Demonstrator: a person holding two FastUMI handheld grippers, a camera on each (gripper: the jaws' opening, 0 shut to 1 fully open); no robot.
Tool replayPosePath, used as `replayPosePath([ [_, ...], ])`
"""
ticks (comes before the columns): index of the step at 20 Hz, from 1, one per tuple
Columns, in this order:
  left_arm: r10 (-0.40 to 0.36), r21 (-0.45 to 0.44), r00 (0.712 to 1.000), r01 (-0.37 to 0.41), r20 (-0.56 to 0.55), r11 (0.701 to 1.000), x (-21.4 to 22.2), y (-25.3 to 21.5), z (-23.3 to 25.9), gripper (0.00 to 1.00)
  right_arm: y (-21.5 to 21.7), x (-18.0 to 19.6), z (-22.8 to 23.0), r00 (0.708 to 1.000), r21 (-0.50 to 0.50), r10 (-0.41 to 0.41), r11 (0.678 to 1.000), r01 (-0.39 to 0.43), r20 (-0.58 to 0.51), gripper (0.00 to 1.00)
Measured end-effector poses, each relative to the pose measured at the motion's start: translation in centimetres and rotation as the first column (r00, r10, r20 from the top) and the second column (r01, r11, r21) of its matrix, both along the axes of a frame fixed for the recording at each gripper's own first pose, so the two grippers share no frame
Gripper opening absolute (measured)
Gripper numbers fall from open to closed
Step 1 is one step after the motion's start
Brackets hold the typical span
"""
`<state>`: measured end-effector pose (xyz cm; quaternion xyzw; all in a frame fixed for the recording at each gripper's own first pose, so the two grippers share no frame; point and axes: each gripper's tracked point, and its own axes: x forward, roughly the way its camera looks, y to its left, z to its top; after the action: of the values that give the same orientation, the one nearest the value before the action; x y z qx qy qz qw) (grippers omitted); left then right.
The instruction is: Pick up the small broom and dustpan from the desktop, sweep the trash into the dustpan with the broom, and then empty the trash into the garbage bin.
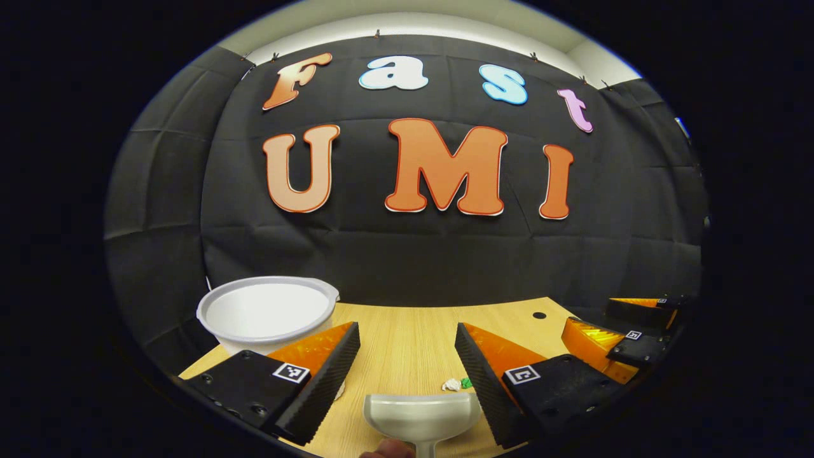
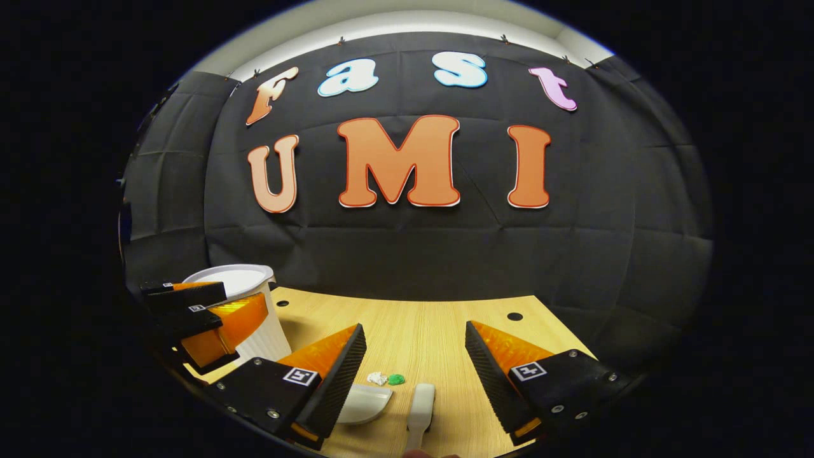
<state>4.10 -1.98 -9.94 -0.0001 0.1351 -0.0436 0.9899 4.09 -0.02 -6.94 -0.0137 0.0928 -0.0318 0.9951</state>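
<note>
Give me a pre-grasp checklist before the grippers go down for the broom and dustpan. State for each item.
1. Left gripper open over the dustpan: ok.
2. Right gripper open, broom lying between its fingers' line: ok.
3. Dustpan and broom both free on the desktop, untouched: ok.
4. Trash, a white scrap and a green scrap, lies on the desktop just ahead of the dustpan: ok.
5. Garbage bin upright at the desktop's far left: ok.
6. Broom's bristle end: cannot tell.
</note>
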Motion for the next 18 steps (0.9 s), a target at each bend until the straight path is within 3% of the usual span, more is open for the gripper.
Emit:
replayPosePath([
  [3, -0.023, -0.036, 0.978, 0.016, -0.205, 0.999, -1.0, -1.0, -5.6, 0.95, -0.7, 0.1, -4.7, 0.987, 0.007, 0.002, 1.000, -0.001, -0.160, 0.94],
  [5, -0.026, -0.046, 0.932, 0.009, -0.362, 0.999, -1.5, -1.8, -9.9, 0.96, -0.9, -0.6, -8.1, 0.960, 0.025, 0.009, 1.000, -0.002, -0.278, 0.95],
  [7, -0.024, -0.037, 0.850, 0.006, -0.526, 0.999, -3.5, -2.2, -13.2, 0.96, -1.3, -1.1, -11.7, 0.920, 0.021, 0.015, 1.000, -0.007, -0.393, 0.95],
  [10, -0.040, -0.053, 0.731, 0.005, -0.681, 0.999, -4.8, -3.1, -14.3, 0.98, -1.2, -2.9, -15.9, 0.850, 0.037, 0.049, 0.999, -0.035, -0.525, 0.95],
  [13, -0.029, -0.024, 0.616, 0.017, -0.787, 1.000, -6.8, -3.3, -14.3, 0.98, -0.9, -3.9, -19.0, 0.769, 0.032, 0.074, 0.997, -0.069, -0.635, 0.95],
  [15, -0.056, -0.039, 0.524, 0.043, -0.850, 0.998, -6.9, -3.4, -13.8, 0.98, -1.0, -3.9, -21.2, 0.707, 0.039, 0.072, 0.997, -0.063, -0.703, 0.95],
  [18, -0.056, -0.036, 0.430, 0.055, -0.901, 0.998, -6.2, -3.5, -13.3, 0.99, -1.2, -4.5, -23.2, 0.636, 0.021, 0.026, 1.000, -0.015, -0.771, 0.95],
])
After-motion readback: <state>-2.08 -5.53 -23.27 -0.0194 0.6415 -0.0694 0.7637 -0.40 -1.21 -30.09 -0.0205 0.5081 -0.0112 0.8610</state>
